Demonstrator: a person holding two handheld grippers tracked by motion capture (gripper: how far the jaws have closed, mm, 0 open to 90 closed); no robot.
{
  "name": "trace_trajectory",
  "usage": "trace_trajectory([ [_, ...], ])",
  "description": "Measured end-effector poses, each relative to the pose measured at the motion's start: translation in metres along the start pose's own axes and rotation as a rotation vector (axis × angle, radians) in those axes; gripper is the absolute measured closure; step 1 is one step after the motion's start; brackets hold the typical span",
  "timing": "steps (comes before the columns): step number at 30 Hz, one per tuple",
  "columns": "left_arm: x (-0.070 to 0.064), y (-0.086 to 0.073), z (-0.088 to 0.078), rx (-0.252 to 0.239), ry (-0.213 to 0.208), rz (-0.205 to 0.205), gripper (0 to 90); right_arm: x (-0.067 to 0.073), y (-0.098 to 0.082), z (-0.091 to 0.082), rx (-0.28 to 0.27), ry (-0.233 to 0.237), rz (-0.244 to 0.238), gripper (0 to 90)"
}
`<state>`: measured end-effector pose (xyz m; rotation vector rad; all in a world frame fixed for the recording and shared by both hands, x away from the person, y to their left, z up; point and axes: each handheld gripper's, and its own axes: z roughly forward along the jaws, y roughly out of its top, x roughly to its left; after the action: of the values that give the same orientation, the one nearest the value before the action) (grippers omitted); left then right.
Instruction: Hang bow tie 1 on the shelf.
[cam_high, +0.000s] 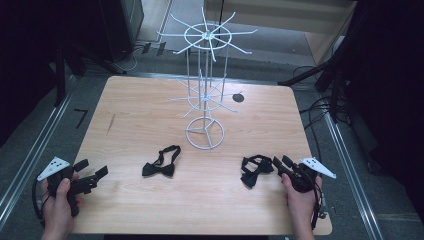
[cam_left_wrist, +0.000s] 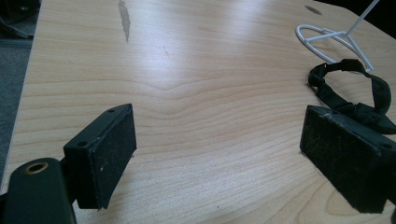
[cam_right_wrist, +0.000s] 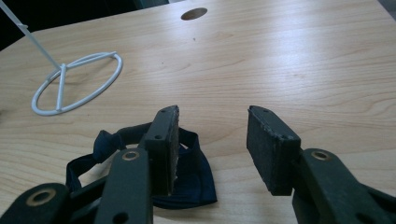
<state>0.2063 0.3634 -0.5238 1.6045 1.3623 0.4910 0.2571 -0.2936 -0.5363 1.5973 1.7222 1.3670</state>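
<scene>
Bow tie (cam_high: 255, 171) on the right is lying flat on the counter (cam_high: 150, 110), and the right gripper (cam_high: 278, 163) is reaching for it with its jaws apart, one jaw sitting over the cloth. Next it is going to need both jaws around the tie before squeezing. Left gripper (cam_high: 95, 170) is waiting wide apart, holding nothing, and no words are showing anywhere.

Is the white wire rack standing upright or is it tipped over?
Upright. The white wire rack stands on its ring base flat on the table, pole vertical, hook arms spread level.
</scene>
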Motion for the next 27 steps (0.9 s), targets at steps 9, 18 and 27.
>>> trace_trajectory([
  [9, 0.0, 0.0, 0.0, -0.001, -0.002, -0.003, 11.1, 0.006, -0.003, 0.011, 0.06, 0.001, -0.004, 57.5],
  [18, 0.0, 0.0, 0.0, 0.0, -0.004, -0.002, 11.1, 0.005, -0.009, 0.016, 0.171, -0.025, 0.012, 67.0],
  [27, 0.0, 0.0, 0.0, 0.002, -0.003, -0.002, 11.1, 0.005, -0.01, 0.015, 0.203, -0.066, -0.051, 90.0],
])
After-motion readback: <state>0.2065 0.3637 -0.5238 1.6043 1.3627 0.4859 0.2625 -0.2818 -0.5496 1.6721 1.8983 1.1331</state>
